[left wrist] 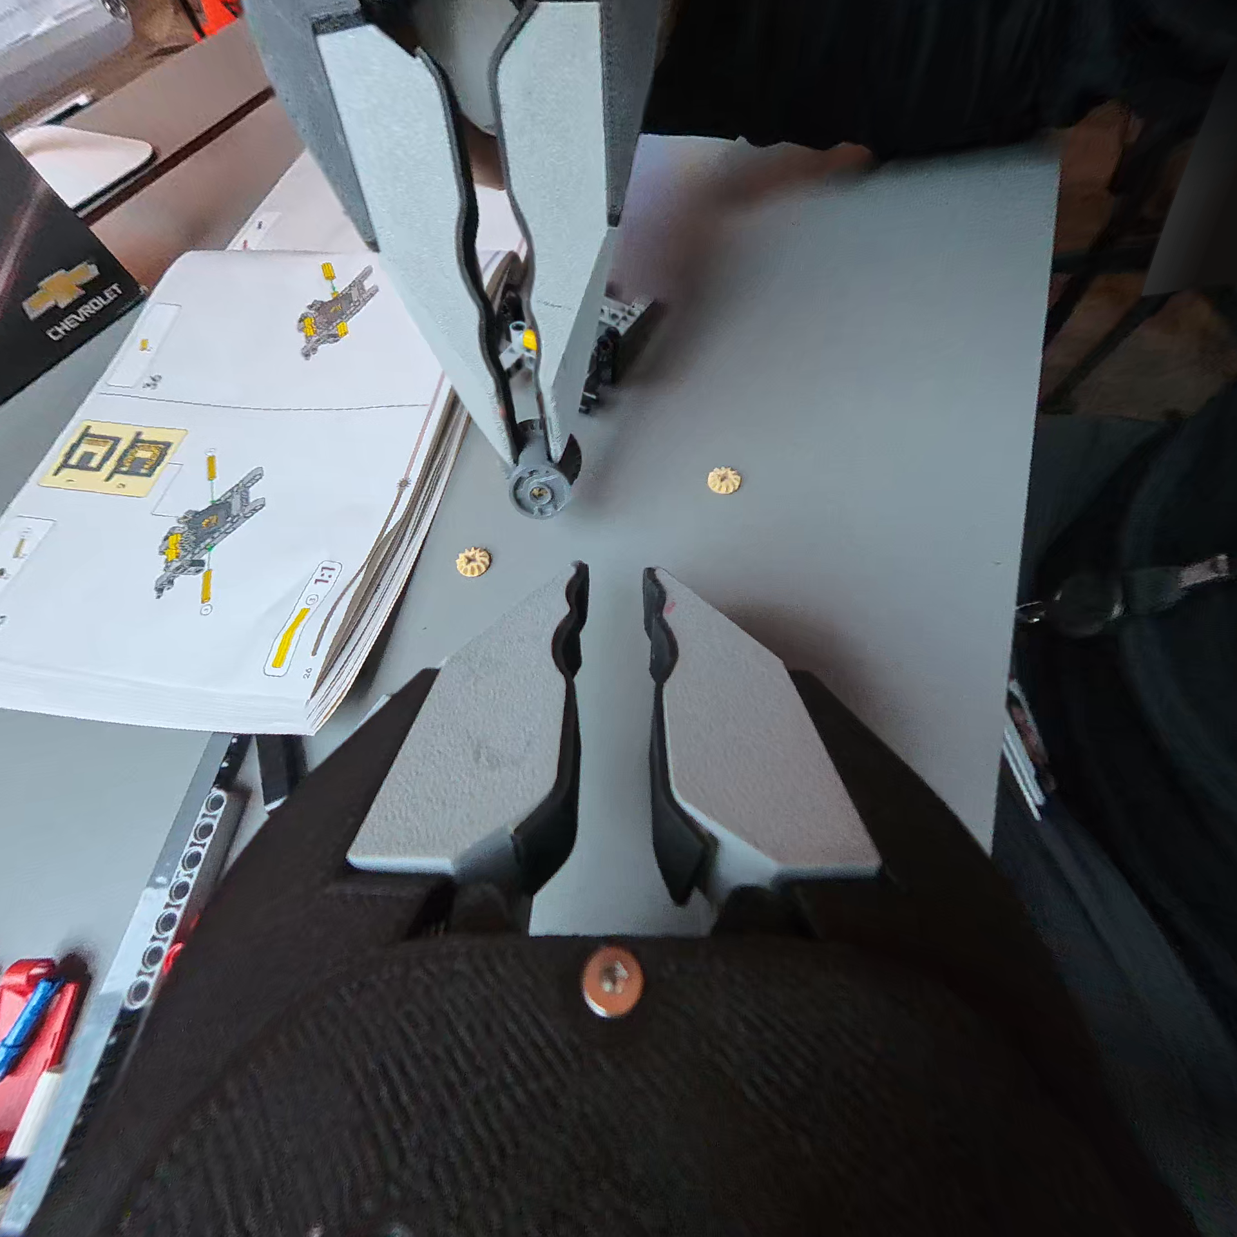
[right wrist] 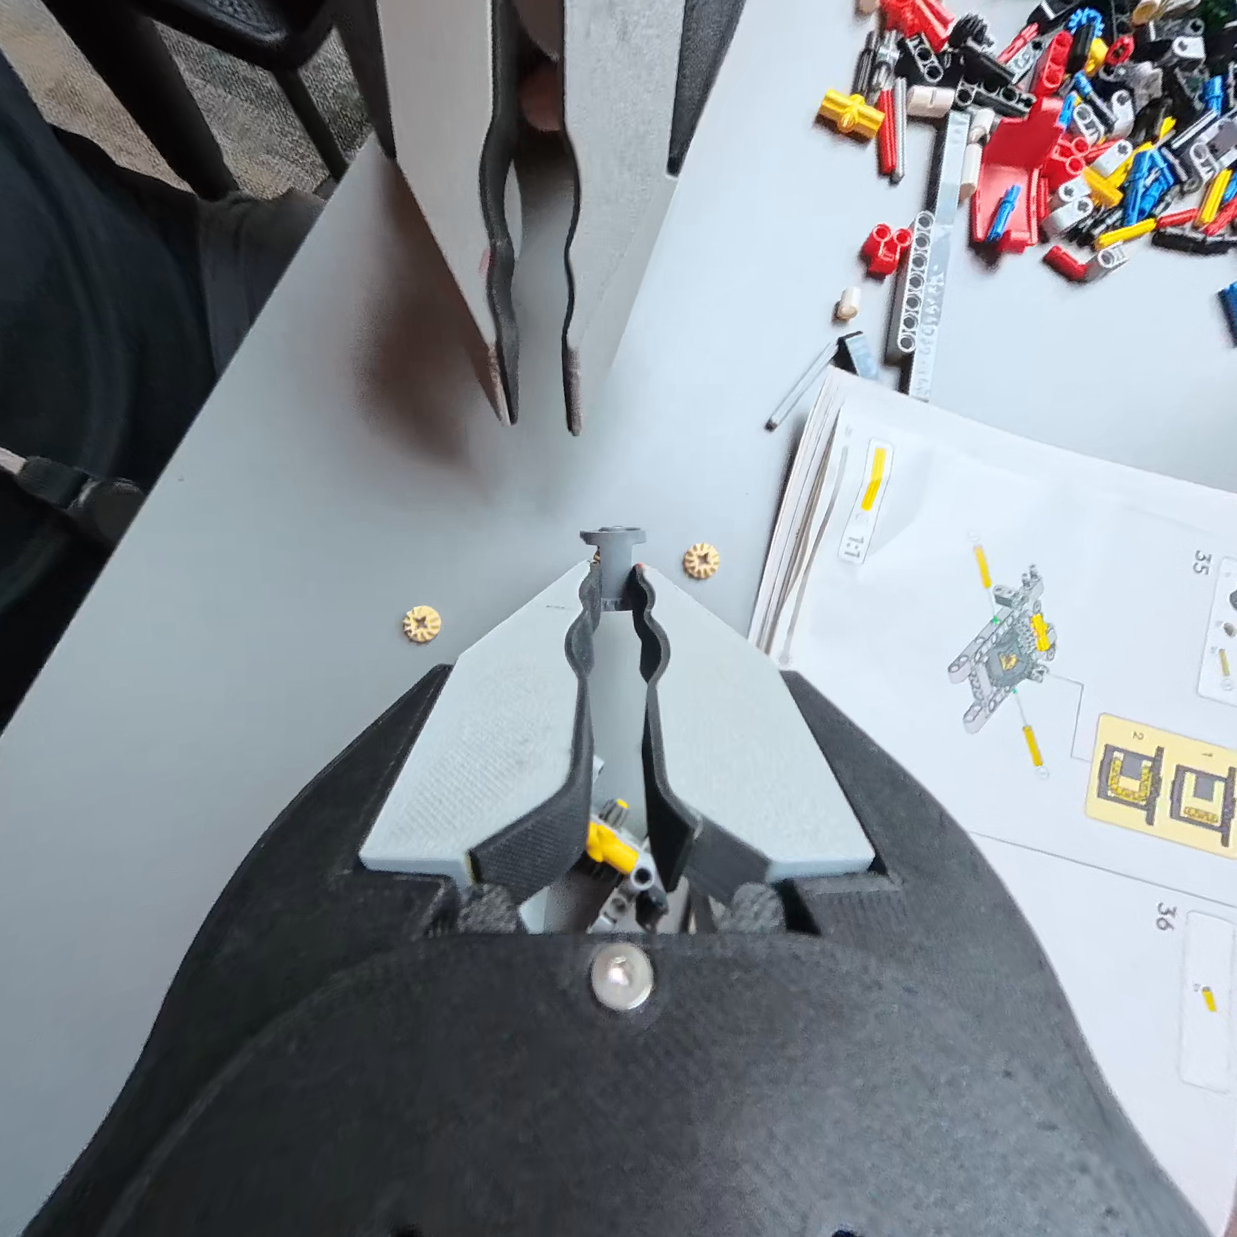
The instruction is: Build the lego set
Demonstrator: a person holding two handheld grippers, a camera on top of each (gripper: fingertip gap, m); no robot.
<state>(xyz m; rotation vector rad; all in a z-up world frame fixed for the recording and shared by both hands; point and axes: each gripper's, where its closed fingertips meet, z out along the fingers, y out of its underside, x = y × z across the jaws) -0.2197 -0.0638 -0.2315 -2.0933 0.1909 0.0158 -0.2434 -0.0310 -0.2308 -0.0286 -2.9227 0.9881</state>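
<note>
My right gripper (right wrist: 614,577) is shut on a grey Lego assembly (right wrist: 612,554). Its round grey end sticks out past the fingertips, and a yellow part (right wrist: 606,845) shows between the fingers. In the left wrist view the right gripper (left wrist: 539,462) comes in from the top with the assembly's round end (left wrist: 539,492) just above the grey table (left wrist: 837,401). My left gripper (left wrist: 614,579) is open and empty, facing it a short way off; it also shows in the right wrist view (right wrist: 541,418). Two tan gears (left wrist: 474,561) (left wrist: 724,480) lie on either side of the assembly.
An open instruction booklet (left wrist: 201,468) (right wrist: 1004,669) lies beside the work spot. A pile of loose Lego parts (right wrist: 1084,134) and a long grey beam (right wrist: 918,288) lie beyond it. A black box (left wrist: 53,301) stands at the far left. The table edge (left wrist: 1024,535) is near.
</note>
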